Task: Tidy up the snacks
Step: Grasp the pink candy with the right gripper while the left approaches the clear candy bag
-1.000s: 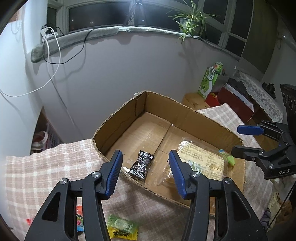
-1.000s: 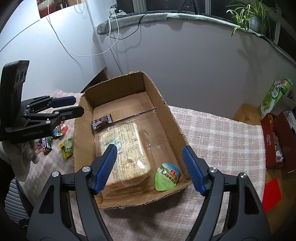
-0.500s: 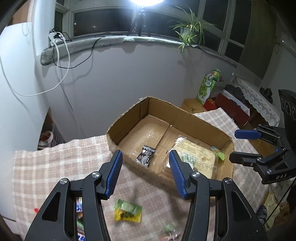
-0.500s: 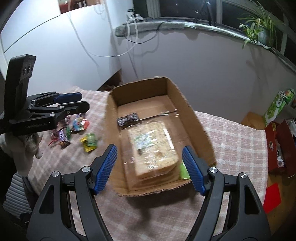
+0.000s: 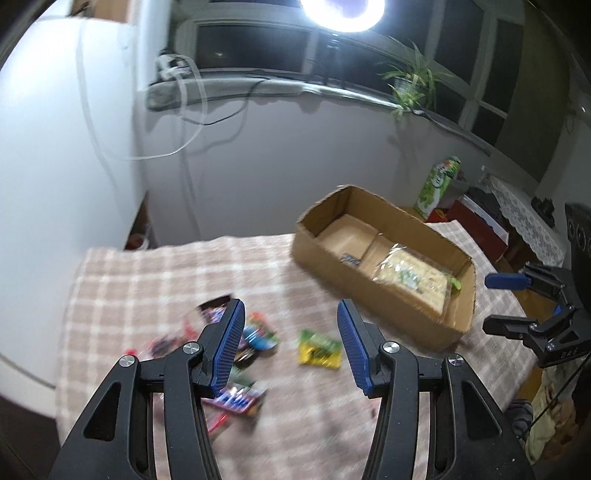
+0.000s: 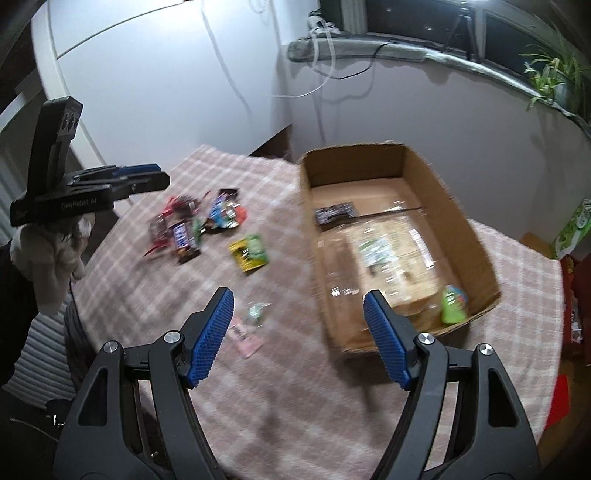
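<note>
A cardboard box point(image 5: 369, 295) point(image 6: 443, 192) stands on the checked cloth. It holds a wrapped bread pack point(image 5: 410, 273) point(image 6: 391, 258), a dark packet point(image 6: 334, 212) and a green jelly cup point(image 6: 453, 304). Left of the box lies a pile of loose snacks point(image 5: 240, 350) point(image 6: 199, 221), with a yellow-green packet point(image 5: 319, 349) point(image 6: 251, 253) apart from it. My left gripper point(image 5: 290, 314) point(image 6: 140, 177) hovers open over the pile and this packet, holding nothing. My right gripper point(image 6: 299, 299) point(image 5: 491, 302) is open and empty above the cloth at the box's near left corner. A pink wrapper point(image 6: 245, 338) and a small candy point(image 6: 256, 310) lie under it.
A green carton point(image 5: 439, 184) and a red box point(image 5: 476, 221) stand beyond the table on the right. A potted plant point(image 5: 410, 81) and cables sit on the window sill under a bright lamp point(image 5: 340, 11). A fuzzy white sleeve point(image 6: 55, 258) shows under the left gripper.
Both grippers have drawn back from the box and swung left, still open and empty. The box now sits to the right in both views, and the loose snacks have come into sight.
</note>
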`<state>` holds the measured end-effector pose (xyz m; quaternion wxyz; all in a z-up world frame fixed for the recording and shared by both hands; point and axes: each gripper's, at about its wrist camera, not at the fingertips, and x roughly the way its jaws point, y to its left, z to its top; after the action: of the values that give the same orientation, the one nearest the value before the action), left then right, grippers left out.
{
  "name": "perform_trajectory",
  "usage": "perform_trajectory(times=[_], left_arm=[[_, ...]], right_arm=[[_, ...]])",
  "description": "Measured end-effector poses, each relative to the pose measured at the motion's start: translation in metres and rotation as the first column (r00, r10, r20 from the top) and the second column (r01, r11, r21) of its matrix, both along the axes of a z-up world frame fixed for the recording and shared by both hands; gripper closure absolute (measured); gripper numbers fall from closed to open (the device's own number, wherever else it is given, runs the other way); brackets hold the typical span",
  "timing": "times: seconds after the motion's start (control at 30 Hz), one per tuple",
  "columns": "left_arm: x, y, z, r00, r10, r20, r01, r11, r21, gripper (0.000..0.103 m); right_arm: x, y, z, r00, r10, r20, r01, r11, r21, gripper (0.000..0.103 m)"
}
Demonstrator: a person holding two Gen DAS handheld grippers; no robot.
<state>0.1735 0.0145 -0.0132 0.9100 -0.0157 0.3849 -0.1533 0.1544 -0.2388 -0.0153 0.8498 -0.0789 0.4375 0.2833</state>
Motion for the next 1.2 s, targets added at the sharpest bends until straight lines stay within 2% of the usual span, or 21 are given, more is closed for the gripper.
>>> perform_trajectory(times=[0.3, 0.5, 0.63, 0.77, 0.93, 1.0, 1.2], left_arm=[[-0.031, 0.058, -0.022, 0.993, 0.102, -0.052, -0.103, 0.995, -0.013, 0.052], [-0.046, 0.080, -0.044, 0.984, 0.146, -0.105, -0.148, 0.989, -0.017, 0.052], [-0.053, 0.086, -0.057, 0.980, 0.150, -0.132, -0.155, 0.987, -0.028, 0.052], [-0.051, 0.089, -0.069, 0.973, 0.156, -0.168, -0.167, 0.985, -0.052, 0.052], [-0.047, 0.092, -0.079, 0.966, 0.154, -0.207, -0.172, 0.982, -0.074, 0.049], [-0.045, 0.093, -0.081, 0.964, 0.158, -0.215, -0.178, 0.981, -0.080, 0.049], [-0.035, 0.095, -0.088, 0.954, 0.165, -0.249, -0.195, 0.975, -0.102, 0.049]], right_arm=[[-0.027, 0.037, -0.033, 0.994, 0.095, -0.062, -0.097, 0.994, -0.044, 0.027], [-0.032, 0.056, -0.060, 0.984, 0.137, -0.116, -0.146, 0.986, -0.079, 0.027], [-0.029, 0.064, -0.074, 0.979, 0.147, -0.142, -0.163, 0.981, -0.104, 0.028], [-0.020, 0.069, -0.086, 0.974, 0.155, -0.165, -0.176, 0.977, -0.124, 0.037], [-0.010, 0.075, -0.099, 0.969, 0.161, -0.188, -0.192, 0.968, -0.159, 0.041], [-0.009, 0.078, -0.103, 0.967, 0.167, -0.191, -0.200, 0.965, -0.172, 0.045], [-0.008, 0.086, -0.105, 0.967, 0.185, -0.178, -0.219, 0.956, -0.194, 0.045]])
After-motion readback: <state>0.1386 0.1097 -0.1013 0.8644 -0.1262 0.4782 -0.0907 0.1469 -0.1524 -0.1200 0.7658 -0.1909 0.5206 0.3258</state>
